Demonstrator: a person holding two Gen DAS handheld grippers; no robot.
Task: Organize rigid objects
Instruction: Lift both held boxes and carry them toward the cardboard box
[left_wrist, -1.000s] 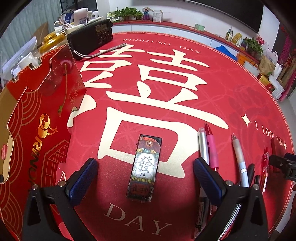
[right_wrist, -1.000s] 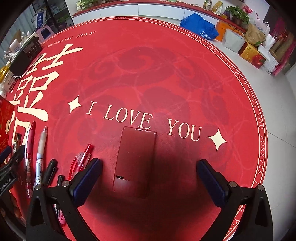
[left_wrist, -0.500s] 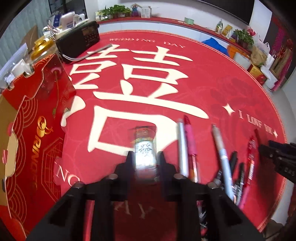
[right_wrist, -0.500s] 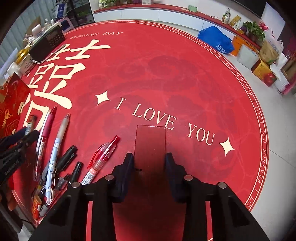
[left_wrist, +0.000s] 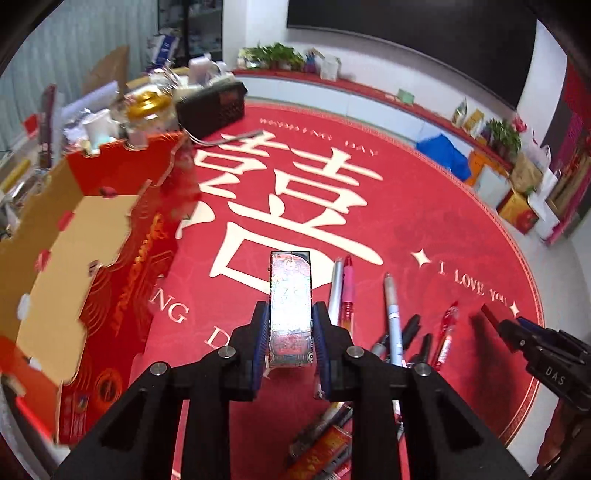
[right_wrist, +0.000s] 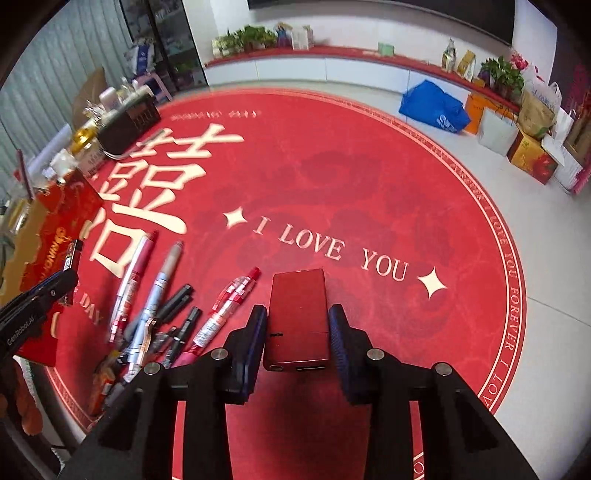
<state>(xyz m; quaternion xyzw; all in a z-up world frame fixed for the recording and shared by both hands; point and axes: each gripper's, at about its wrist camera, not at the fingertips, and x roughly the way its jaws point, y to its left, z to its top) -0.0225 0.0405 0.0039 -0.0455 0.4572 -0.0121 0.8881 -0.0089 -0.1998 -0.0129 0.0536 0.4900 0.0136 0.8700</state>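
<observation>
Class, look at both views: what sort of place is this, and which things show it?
Probably a shop or event storeroom: a wedding-themed red round mat covers the surface, with gift bags and boxes along the wall and potted plants on a ledge.

Round mat (left_wrist: 424, 206): deep red, with a large cream double-happiness character, cream lettering, four-pointed cream stars and darker red floral shading. Open box (left_wrist: 110, 266): red outside with gold line patterns and gold lettering, plain tan cardboard inside. Small pack (left_wrist: 290, 314): silvery, glossy face with red ornament, black top edge. Flat case (right_wrist: 298, 314): uniform dark red. Pens (right_wrist: 155, 291): one pink, one pale silver-blue, one clear with red cap and white label, several black. Radio (left_wrist: 212, 105): black. Fingers (left_wrist: 263, 332): black frames with blue ribbed pads. Floor (right_wrist: 535, 221): pale grey tiles. Bag (right_wrist: 434, 105) by the wall: bright blue.
</observation>
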